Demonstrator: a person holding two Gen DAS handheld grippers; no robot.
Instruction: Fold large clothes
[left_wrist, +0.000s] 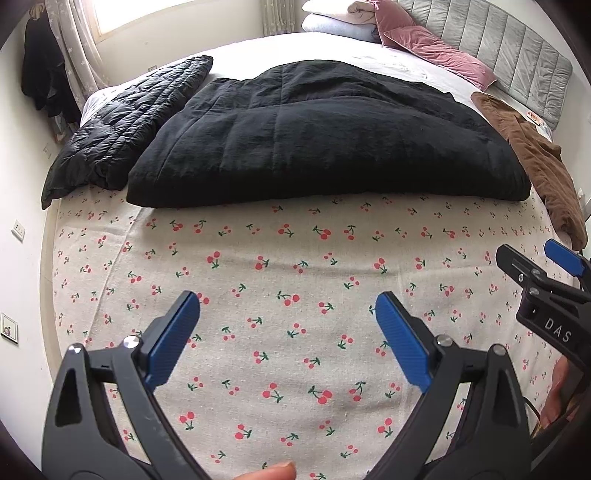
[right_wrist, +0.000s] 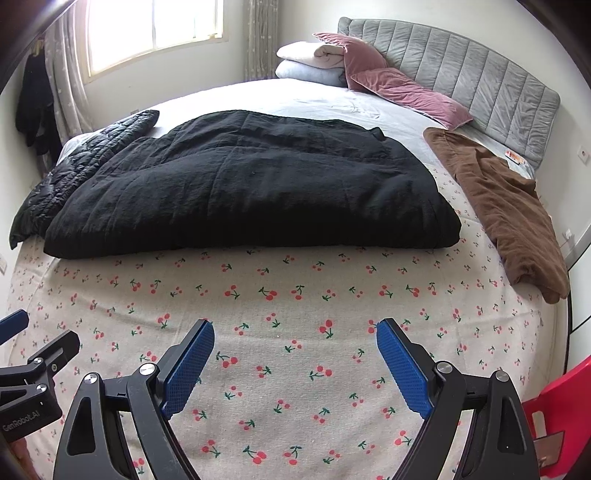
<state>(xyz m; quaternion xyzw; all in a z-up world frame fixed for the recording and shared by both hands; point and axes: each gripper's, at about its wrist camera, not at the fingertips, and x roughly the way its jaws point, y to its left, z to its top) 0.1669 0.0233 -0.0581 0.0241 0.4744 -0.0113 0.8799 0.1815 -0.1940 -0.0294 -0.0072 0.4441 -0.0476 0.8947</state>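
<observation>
A large black padded garment (left_wrist: 317, 144) lies folded flat across the middle of the bed; it also shows in the right wrist view (right_wrist: 251, 192). My left gripper (left_wrist: 288, 310) is open and empty, hovering over the cherry-print sheet (left_wrist: 280, 347) well short of the garment's near edge. My right gripper (right_wrist: 295, 332) is open and empty too, over the same sheet (right_wrist: 295, 387). It appears at the right edge of the left wrist view (left_wrist: 532, 258), and the left gripper at the left edge of the right wrist view (right_wrist: 40, 336).
A black quilted puffer jacket (left_wrist: 122, 125) lies left of the black garment. A brown garment (right_wrist: 506, 206) lies on the right side of the bed. Pink pillows (right_wrist: 402, 92) and folded bedding (right_wrist: 314, 62) rest by the grey headboard (right_wrist: 480, 85). A red chair (right_wrist: 561, 398) stands at right.
</observation>
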